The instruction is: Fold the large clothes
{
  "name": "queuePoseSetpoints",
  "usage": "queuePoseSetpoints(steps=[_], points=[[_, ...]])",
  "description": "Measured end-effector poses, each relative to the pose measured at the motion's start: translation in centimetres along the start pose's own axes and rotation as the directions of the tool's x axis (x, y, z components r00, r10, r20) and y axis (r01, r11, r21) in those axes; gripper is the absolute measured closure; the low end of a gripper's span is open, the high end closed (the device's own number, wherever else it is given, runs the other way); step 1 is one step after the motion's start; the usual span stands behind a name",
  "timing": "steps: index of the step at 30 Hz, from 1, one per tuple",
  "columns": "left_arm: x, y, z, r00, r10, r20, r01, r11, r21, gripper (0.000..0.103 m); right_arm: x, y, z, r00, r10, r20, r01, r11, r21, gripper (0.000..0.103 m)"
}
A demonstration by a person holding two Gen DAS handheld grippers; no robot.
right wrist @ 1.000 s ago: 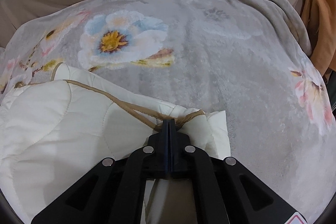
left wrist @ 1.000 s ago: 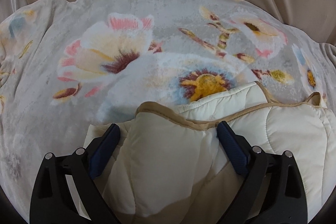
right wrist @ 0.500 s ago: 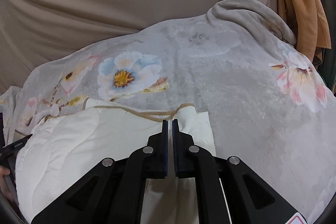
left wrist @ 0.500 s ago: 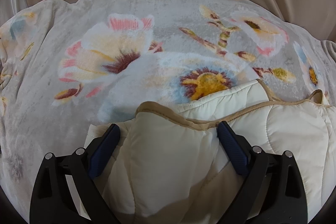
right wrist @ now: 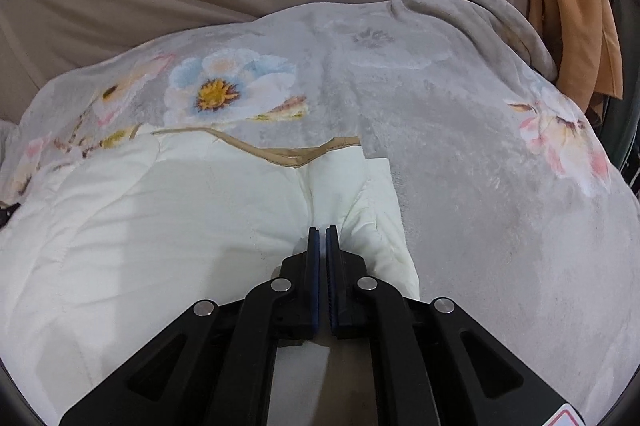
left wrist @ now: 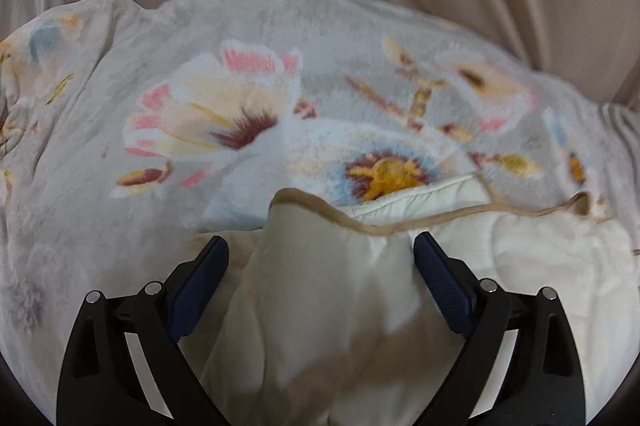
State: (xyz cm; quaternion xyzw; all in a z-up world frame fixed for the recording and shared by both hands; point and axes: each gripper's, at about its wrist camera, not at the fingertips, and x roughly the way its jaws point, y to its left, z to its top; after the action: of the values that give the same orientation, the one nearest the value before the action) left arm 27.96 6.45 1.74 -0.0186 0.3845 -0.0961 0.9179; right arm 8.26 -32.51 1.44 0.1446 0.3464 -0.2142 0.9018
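Left gripper [left wrist: 320, 250] jaws apart, straddling cream quilt [left wrist: 332, 290], seemingly untouched. Right gripper [right wrist: 322, 232] nearly closed, empty, behind tan-bound edge [right wrist: 288, 156]. Floral blanket [right wrist: 480, 186] lies bare rightward.

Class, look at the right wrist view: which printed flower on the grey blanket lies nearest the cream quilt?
The blue-petalled flower with the yellow centre, just above the cream quilt and its tan edging. The pink flower sits far off at the blanket's right edge.

Cream quilt [right wrist: 160, 226] on floral blanket [right wrist: 480, 206]
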Motion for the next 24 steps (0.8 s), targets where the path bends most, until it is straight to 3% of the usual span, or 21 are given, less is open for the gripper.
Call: queuePoseSetpoints(steps=[3,6,8,11,13,16,18,20,22,24], points=[[-5.7,-0.1,-1.0,0.993,-0.094,0.076,0.093,0.996,0.012,0.012,-3.7,1.7,0.0,0.995,0.086,0.044,-0.085,0.996,-0.028,0.094],[-10.1,-2.4,-2.7,0.988,-0.123,0.089,0.111,0.985,0.129,0.011,-6.4,5.3,-0.5,0.982,0.185,0.045,-0.179,0.976,-0.122,0.094],[-11.6,-4.3,-4.5,0.988,-0.139,0.073,0.121,0.971,0.208,0.009,-6.9,8.5,-1.6,0.963,0.268,-0.004,-0.264,0.947,-0.182,0.094],[-11.3,-6.3,-7.3,0.992,-0.125,0.013,0.117,0.956,0.268,0.009,-5.5,12.3,-3.7,0.935,0.336,-0.115,-0.354,0.907,-0.226,0.094],[-9.7,-6.6,-8.7,0.995,-0.097,-0.029,0.101,0.957,0.272,0.009,-3.9,14.2,-5.1,0.946,0.287,-0.153,-0.32,0.905,-0.28,0.094],[-7.6,-5.8,-9.6,0.992,-0.102,-0.068,0.114,0.972,0.205,0.005,-2.4,15.0,-6.5,0.959,0.25,-0.134,-0.281,0.903,-0.324,0.094],[-7.4,-5.9,-9.7,0.994,-0.091,-0.064,0.102,0.972,0.213,0.005,-2.3,14.8,-6.3,0.957,0.253,-0.14,-0.285,0.906,-0.314,0.094],[-7.8,-5.8,-9.8,0.994,-0.085,-0.063,0.096,0.974,0.207,0.005,-2.9,14.5,-5.6,0.948,0.278,-0.154,-0.311,0.911,-0.271,0.093],[-8.2,-5.6,-9.7,0.994,-0.09,-0.063,0.101,0.976,0.193,0.005,-4.2,14.5,-4.7,0.925,0.347,-0.157,-0.376,0.897,-0.232,0.093],[-8.7,-5.2,-9.6,0.993,-0.099,-0.068,0.11,0.978,0.175,0.005,-5.4,15.3,-3.9,0.915,0.38,-0.138,-0.403,0.885,-0.232,0.093]])
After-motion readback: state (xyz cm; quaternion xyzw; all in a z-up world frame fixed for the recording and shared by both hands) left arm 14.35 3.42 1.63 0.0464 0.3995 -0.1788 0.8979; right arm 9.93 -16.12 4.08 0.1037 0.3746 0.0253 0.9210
